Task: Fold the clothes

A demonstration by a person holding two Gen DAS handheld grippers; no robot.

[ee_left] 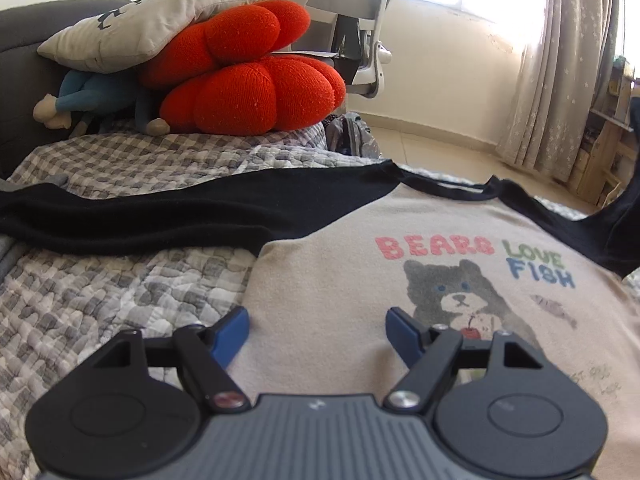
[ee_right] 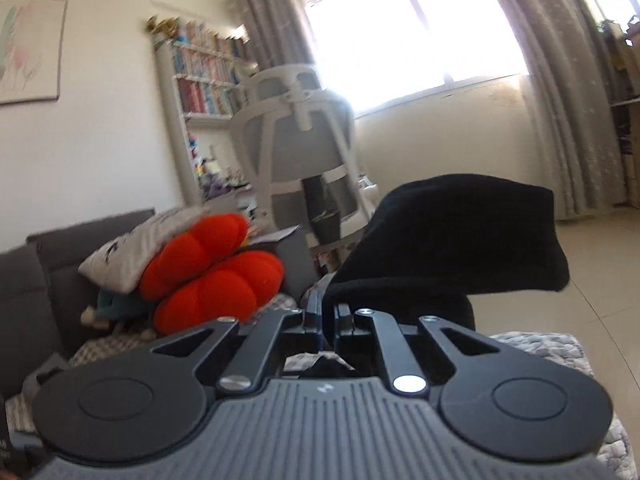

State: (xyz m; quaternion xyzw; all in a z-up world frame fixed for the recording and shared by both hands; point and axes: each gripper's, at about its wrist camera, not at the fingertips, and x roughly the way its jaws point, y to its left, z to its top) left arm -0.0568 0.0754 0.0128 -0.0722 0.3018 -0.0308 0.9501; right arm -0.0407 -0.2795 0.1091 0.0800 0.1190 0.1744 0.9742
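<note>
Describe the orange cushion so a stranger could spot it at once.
Look to the head of the bed, where the checked quilt meets the dark grey headboard. A pile sits there: a grey pillow on top, a blue soft toy beneath it, and the orange cushion beside them. It alone is bright orange, knitted and bulging in rounded lobes like a knot.

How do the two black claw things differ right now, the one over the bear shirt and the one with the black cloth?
The left gripper has its jaws spread wide with nothing between them; the right gripper is shut on the black sleeve. The left gripper sits low over the shirt spread on the checked quilt; the right gripper holds its cloth up in the air, toward the room. Both share the same black and grey build.
</note>
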